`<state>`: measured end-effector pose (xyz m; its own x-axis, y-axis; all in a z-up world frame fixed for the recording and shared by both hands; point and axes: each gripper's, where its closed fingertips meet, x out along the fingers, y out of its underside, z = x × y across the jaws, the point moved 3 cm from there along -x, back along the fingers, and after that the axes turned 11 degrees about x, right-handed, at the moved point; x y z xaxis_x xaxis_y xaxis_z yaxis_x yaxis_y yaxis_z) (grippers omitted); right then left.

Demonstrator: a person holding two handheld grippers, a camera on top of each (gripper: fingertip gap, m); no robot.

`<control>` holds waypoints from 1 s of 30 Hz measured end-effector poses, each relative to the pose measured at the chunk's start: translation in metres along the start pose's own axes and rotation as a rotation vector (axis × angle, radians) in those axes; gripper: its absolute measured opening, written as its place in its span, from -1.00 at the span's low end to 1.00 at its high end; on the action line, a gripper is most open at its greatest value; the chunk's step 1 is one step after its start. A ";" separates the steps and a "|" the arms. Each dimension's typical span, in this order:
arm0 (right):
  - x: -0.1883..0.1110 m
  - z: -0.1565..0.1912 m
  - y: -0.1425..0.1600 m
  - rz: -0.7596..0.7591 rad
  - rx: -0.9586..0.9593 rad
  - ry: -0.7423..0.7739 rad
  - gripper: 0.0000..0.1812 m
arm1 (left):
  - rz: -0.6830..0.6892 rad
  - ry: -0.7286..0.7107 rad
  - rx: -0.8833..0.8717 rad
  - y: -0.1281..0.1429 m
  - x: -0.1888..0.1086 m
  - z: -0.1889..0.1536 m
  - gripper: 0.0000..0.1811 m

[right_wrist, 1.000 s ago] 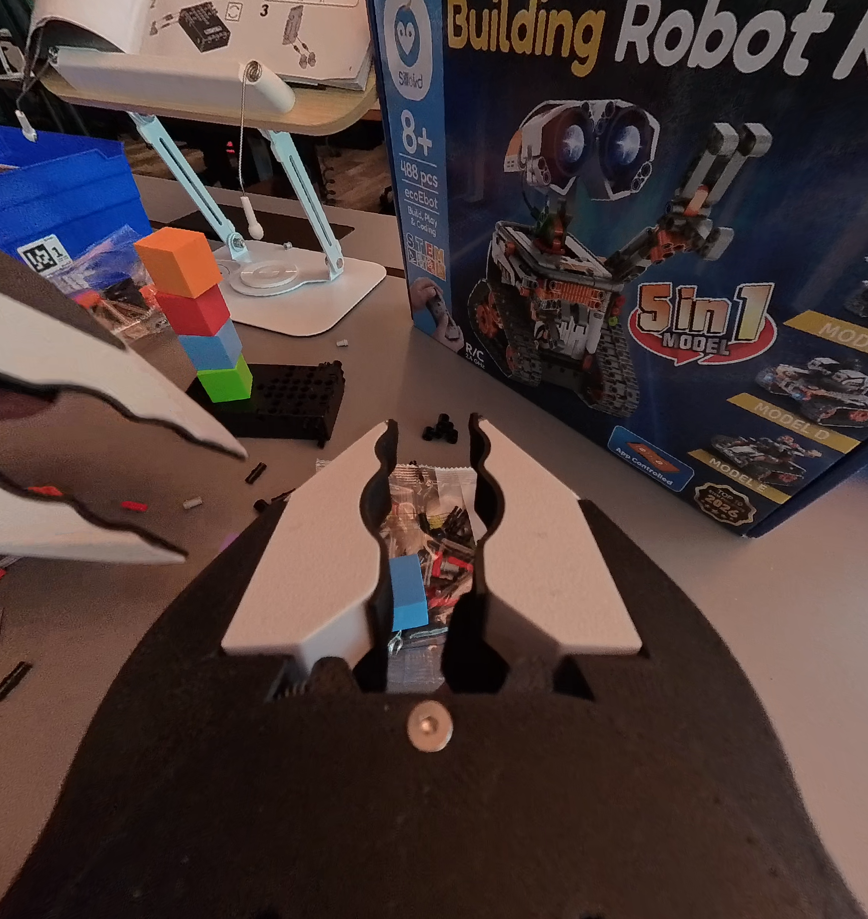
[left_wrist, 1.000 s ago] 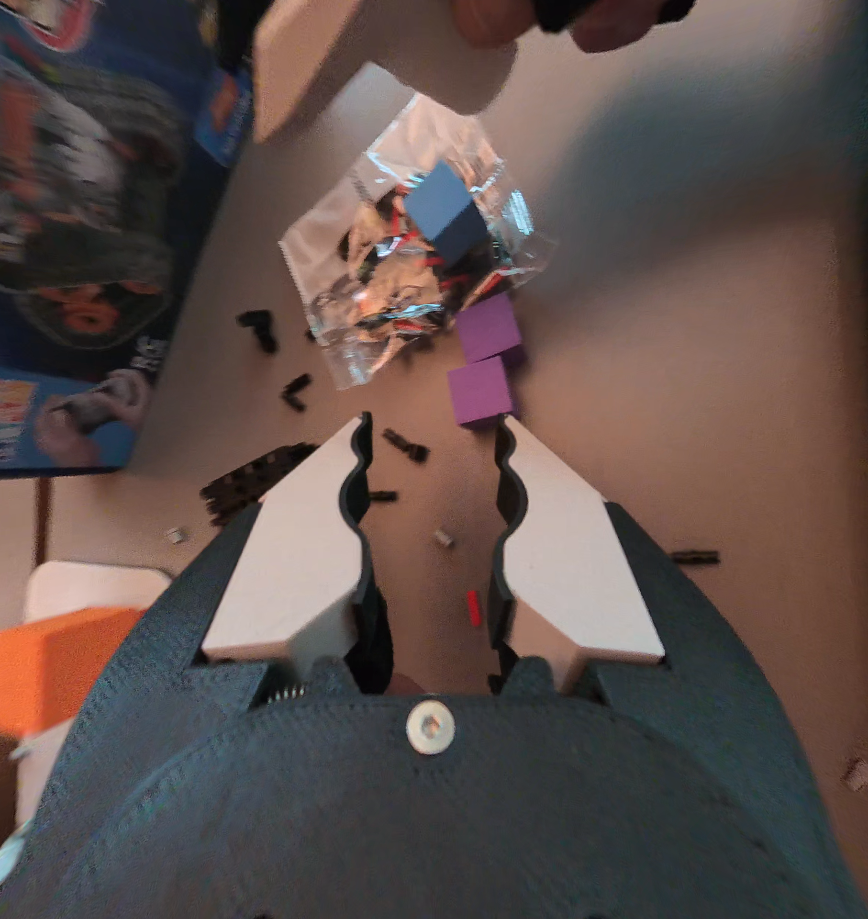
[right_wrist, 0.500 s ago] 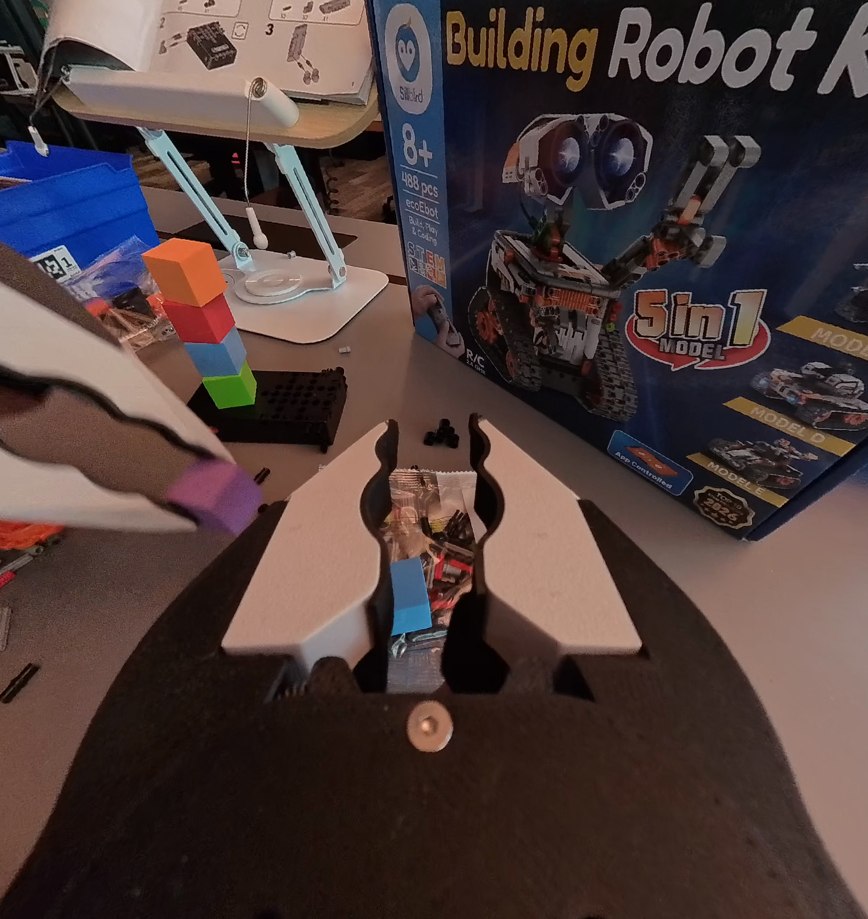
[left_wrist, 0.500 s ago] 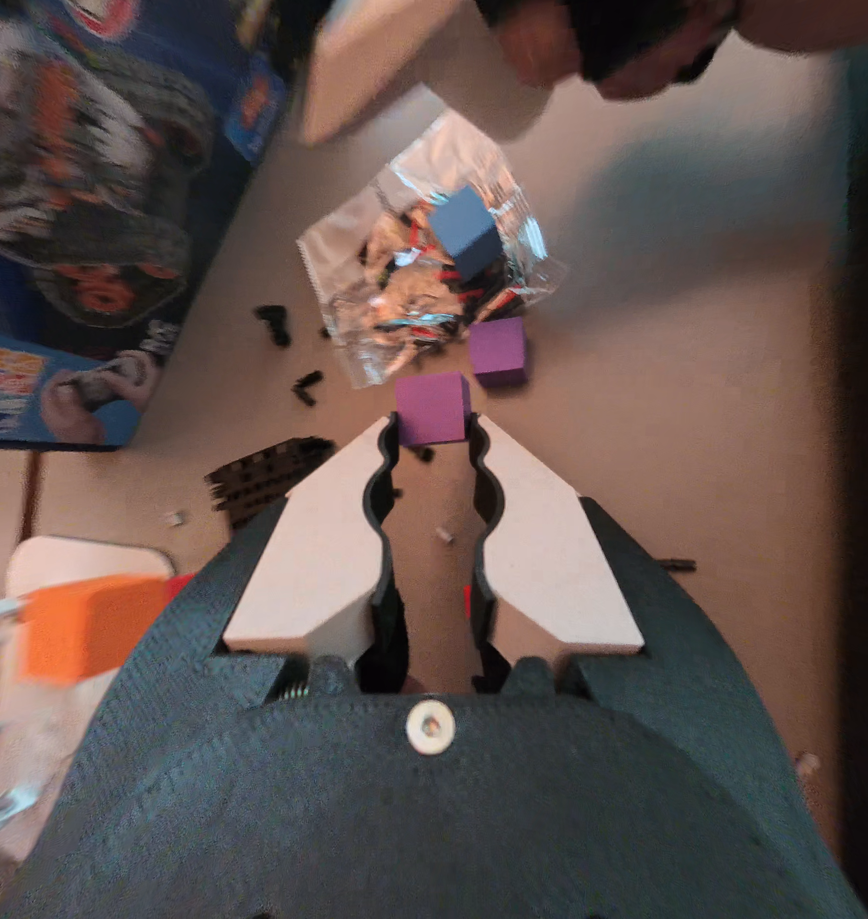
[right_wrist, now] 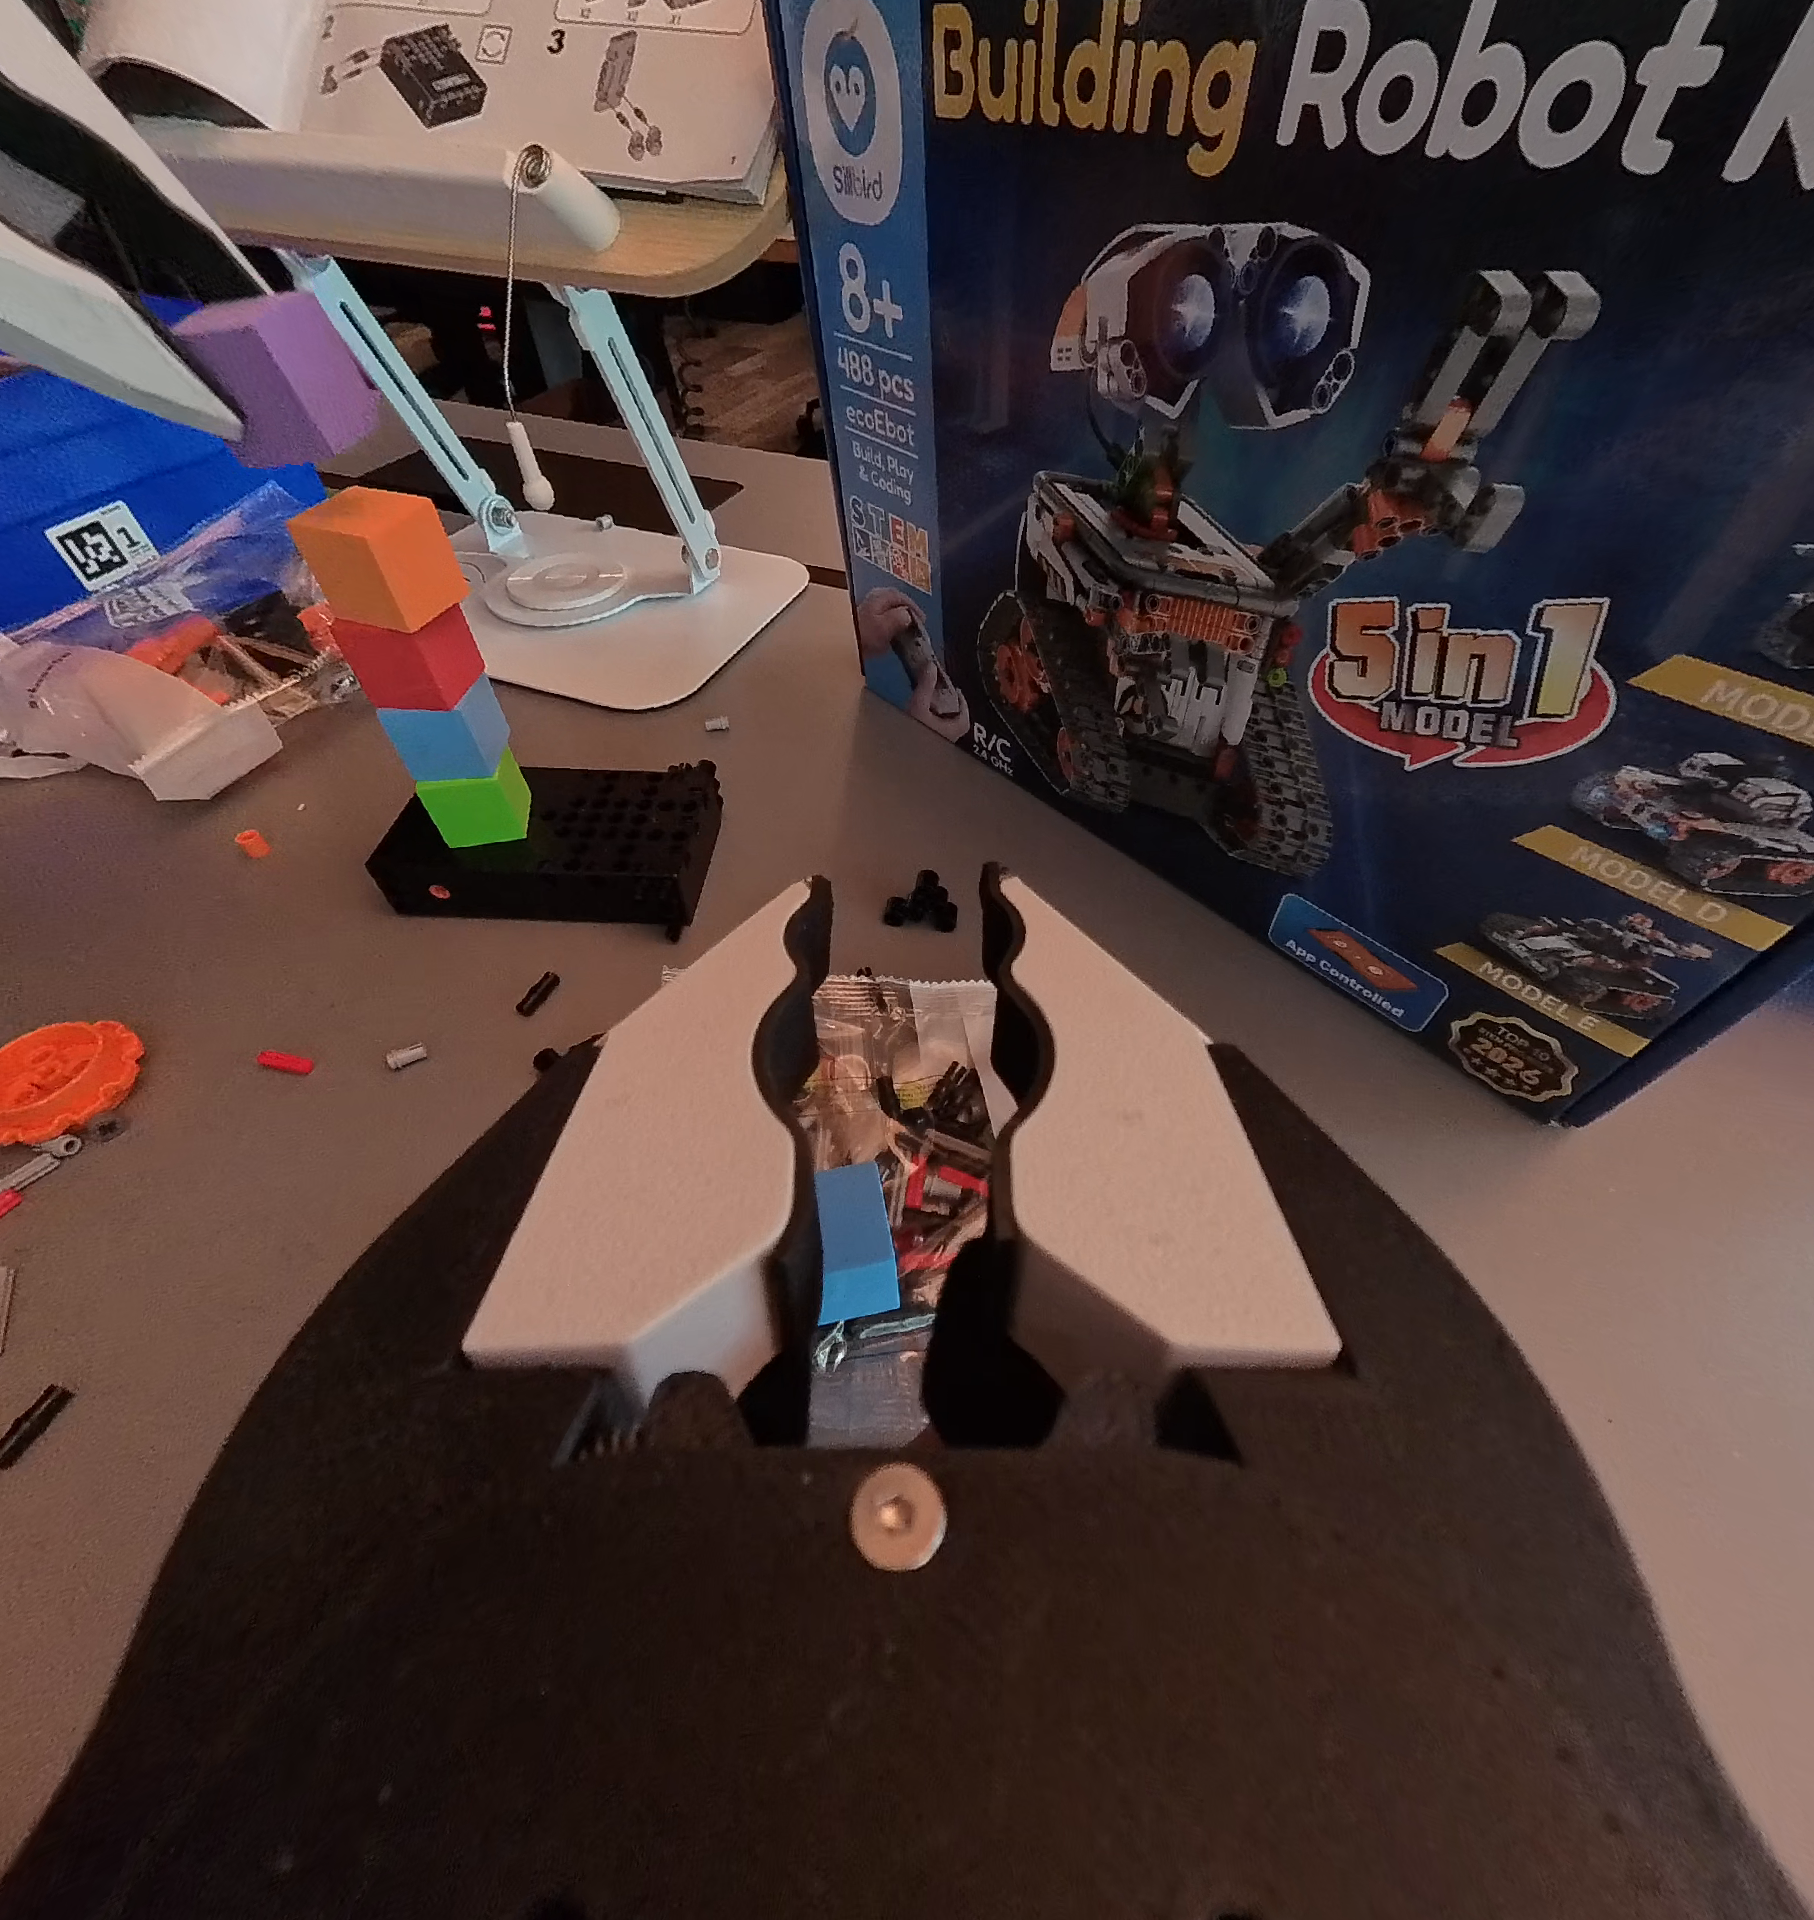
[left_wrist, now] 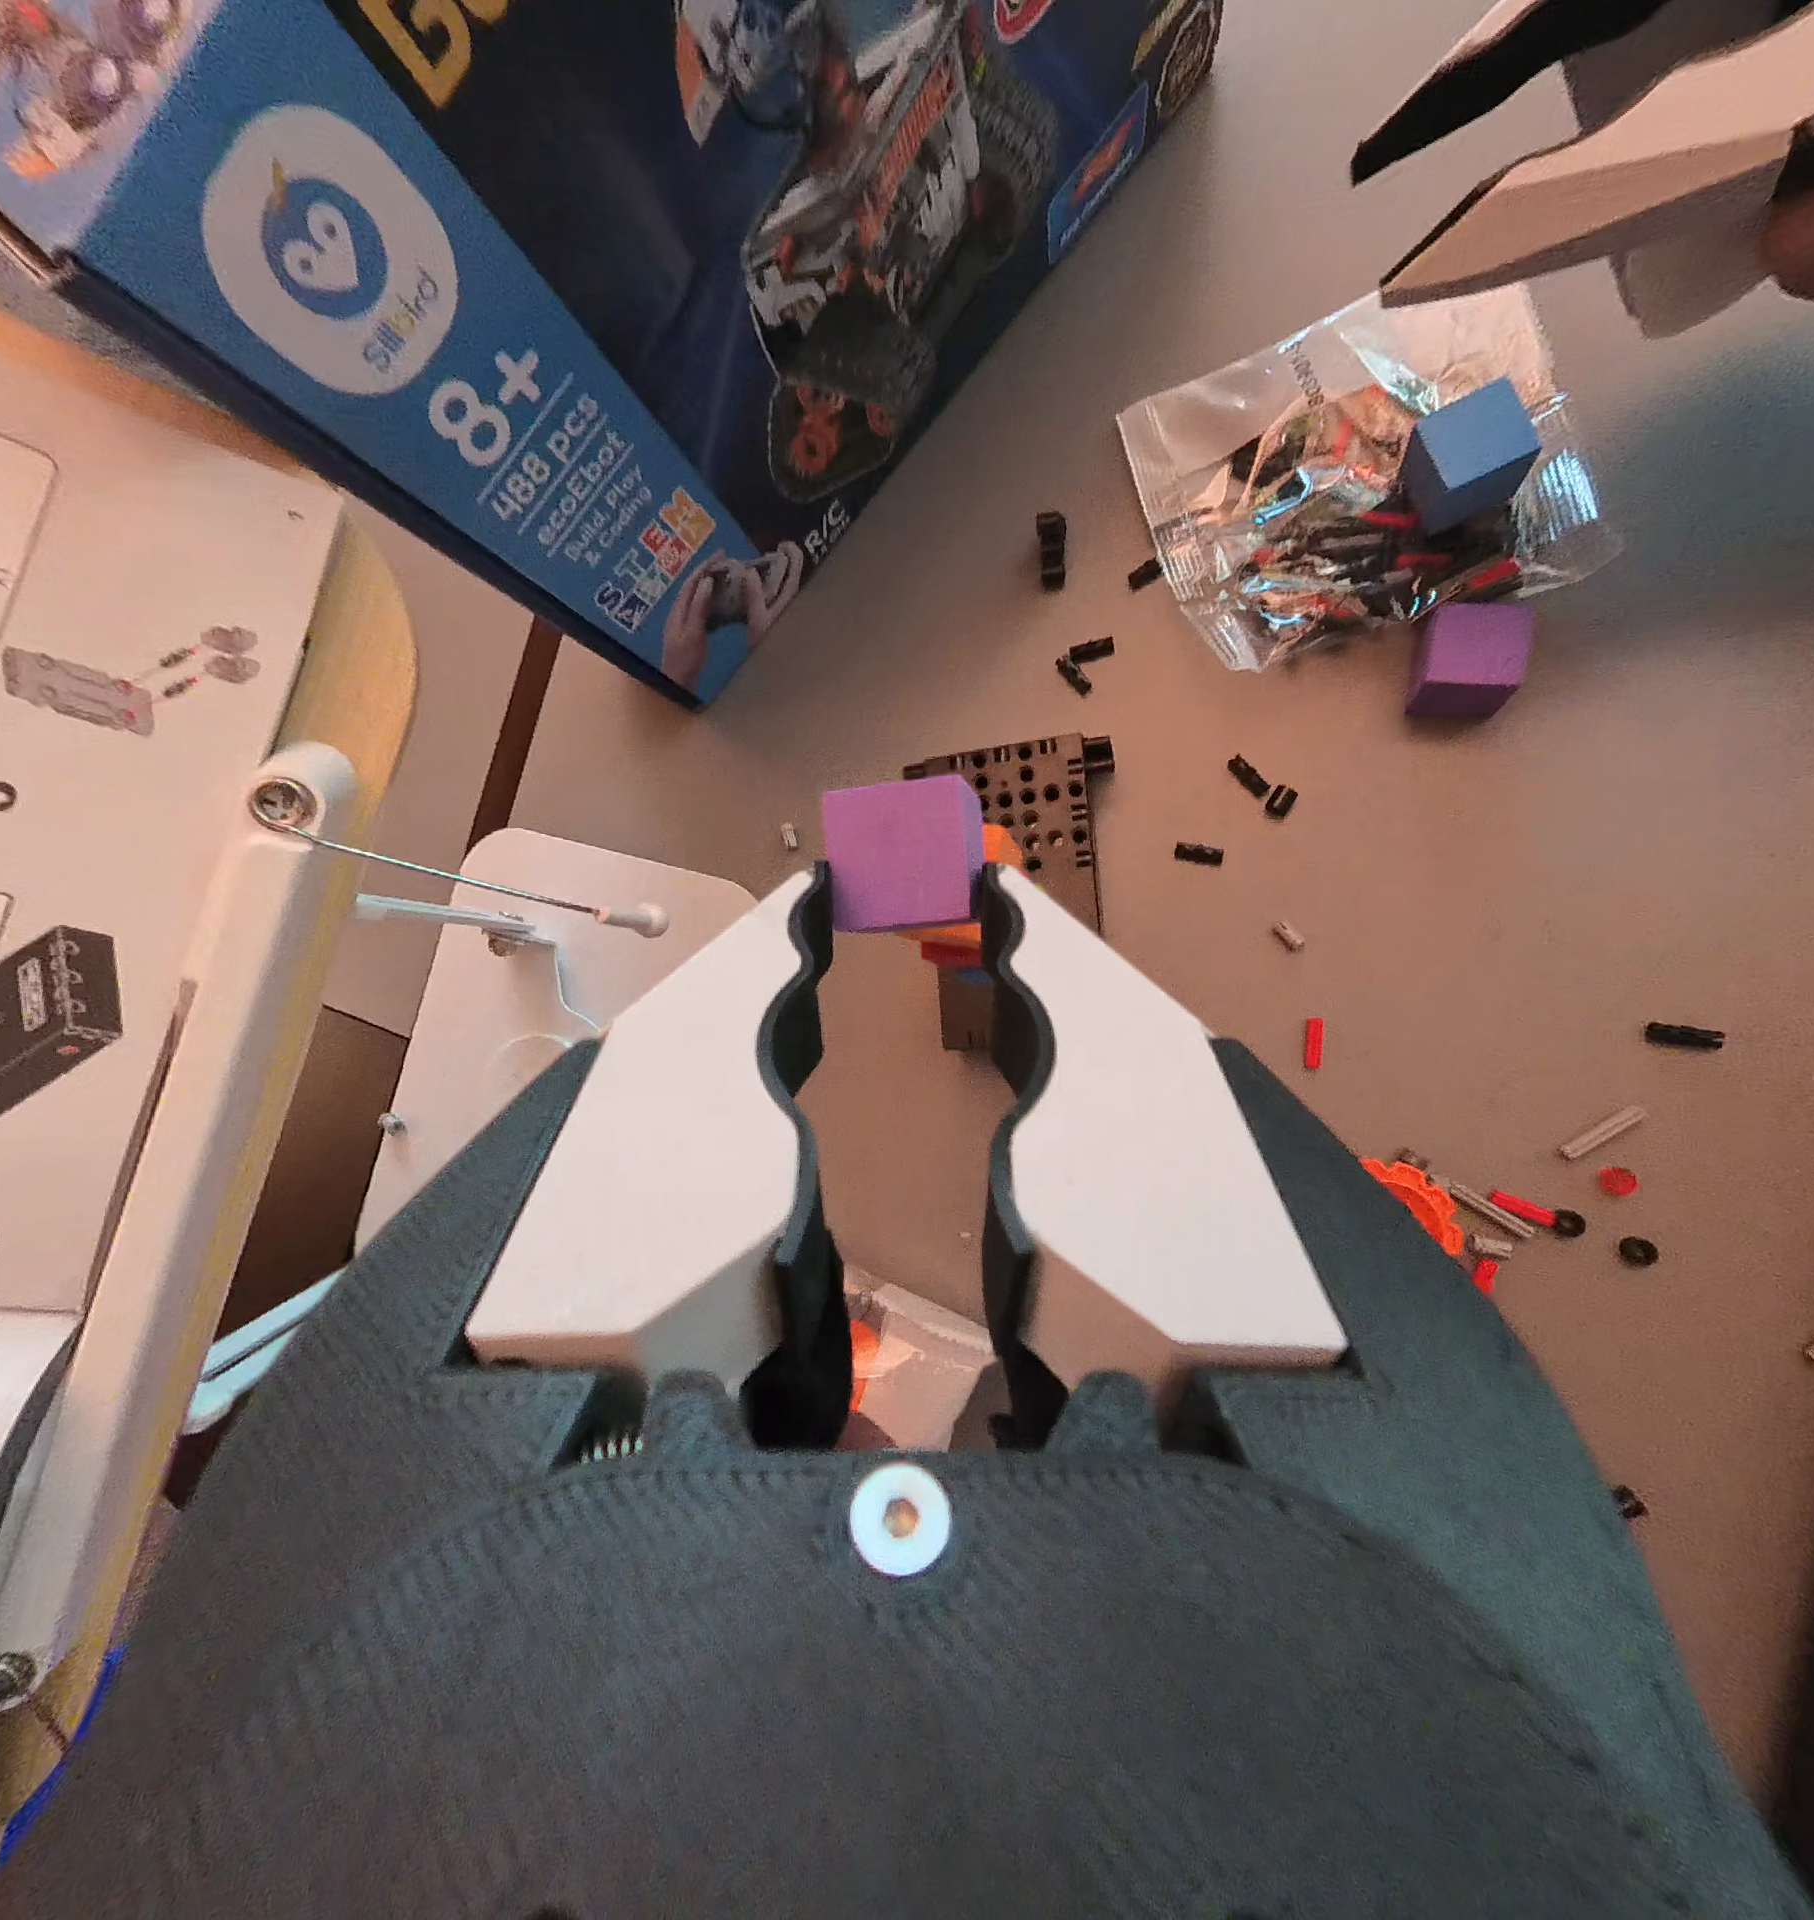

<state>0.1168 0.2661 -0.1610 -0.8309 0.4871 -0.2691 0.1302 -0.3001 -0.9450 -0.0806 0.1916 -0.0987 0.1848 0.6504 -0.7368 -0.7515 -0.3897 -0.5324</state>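
My left claw [left_wrist: 903, 883]: tips clamped on a purple cube [left_wrist: 901, 868], held in the air over the orange-topped stack [right_wrist: 420, 665] on a black plate [right_wrist: 612, 842]. My right claw [right_wrist: 903, 894]: jaws parted, empty, above a parts bag [right_wrist: 903, 1101] carrying a blue cube [right_wrist: 856, 1242]. Grey table [left_wrist: 1402, 987], scattered pins; box [right_wrist: 1350, 468] ahead. Second purple cube [left_wrist: 1469, 660] beside the bag.

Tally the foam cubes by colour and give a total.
Purple: 2, one in the left gripper jaws, one beside the parts bag
Blue: 2, one on the bag, one in the stack
Orange: 1
Red: 1
Green: 1
Total: 7
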 end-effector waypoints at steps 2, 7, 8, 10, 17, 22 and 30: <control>0.000 0.000 0.000 0.001 -0.002 -0.001 -0.69 | 0.001 0.009 -0.005 0.002 0.003 -0.001 -0.71; 0.000 0.001 0.000 0.002 -0.004 -0.004 -0.69 | 0.013 0.034 -0.019 0.005 0.010 -0.002 -0.71; 0.000 0.001 0.000 0.001 -0.004 -0.004 -0.69 | 0.018 0.040 -0.020 0.005 0.012 -0.003 -0.71; 0.000 0.001 0.000 0.000 -0.002 -0.004 -0.69 | 0.026 0.043 -0.019 0.006 0.014 -0.003 -0.70; -0.001 0.001 -0.002 -0.008 0.002 -0.005 -0.69 | -0.058 -0.087 0.011 -0.010 -0.008 0.002 -0.46; -0.001 0.000 -0.002 -0.008 0.001 -0.003 -0.69 | -0.157 -0.068 0.167 -0.051 -0.008 -0.059 -0.46; -0.002 -0.003 -0.001 -0.011 0.015 0.002 -0.69 | -0.068 0.154 0.209 -0.044 0.088 -0.150 -0.46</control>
<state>0.1194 0.2679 -0.1600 -0.8312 0.4918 -0.2594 0.1131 -0.3072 -0.9449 0.0634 0.1681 -0.2025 0.3217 0.5576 -0.7652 -0.8453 -0.1950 -0.4975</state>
